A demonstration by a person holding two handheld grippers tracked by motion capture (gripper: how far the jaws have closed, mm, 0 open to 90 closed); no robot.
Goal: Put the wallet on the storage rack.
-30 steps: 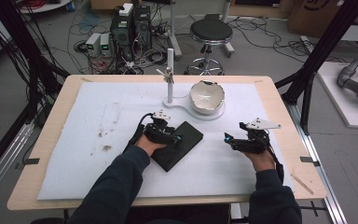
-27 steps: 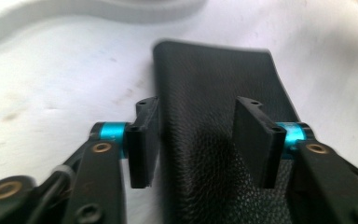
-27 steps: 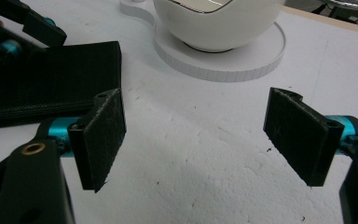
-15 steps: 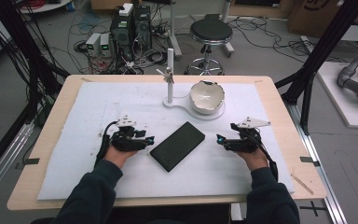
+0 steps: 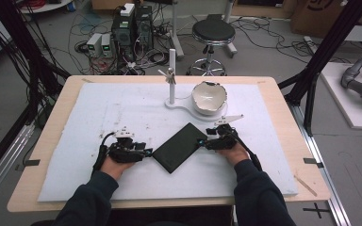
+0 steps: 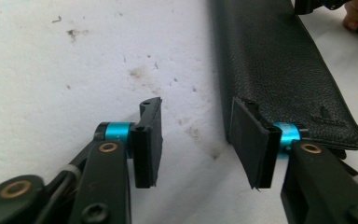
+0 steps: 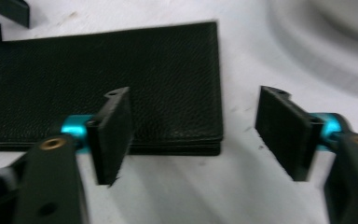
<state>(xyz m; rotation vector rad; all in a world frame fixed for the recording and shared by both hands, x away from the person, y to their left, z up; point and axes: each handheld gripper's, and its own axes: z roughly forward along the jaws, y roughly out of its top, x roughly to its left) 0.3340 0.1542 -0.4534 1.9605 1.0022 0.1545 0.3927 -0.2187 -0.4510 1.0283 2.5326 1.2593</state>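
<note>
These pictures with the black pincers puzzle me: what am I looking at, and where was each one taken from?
No robot here: a person sits at a table covered by a white mat and holds a two-jaw hand tool in each hand. The high view looks down from above; the left gripper and the right gripper sit on either side of a flat black leather case that lies on the mat. The other two pictures come from small cameras riding on each tool, looking along its own jaws. In both, the jaws stand open and hold nothing; the case lies just beyond them. Farther back on the table stand a white bowl and a white post on a base.
</note>
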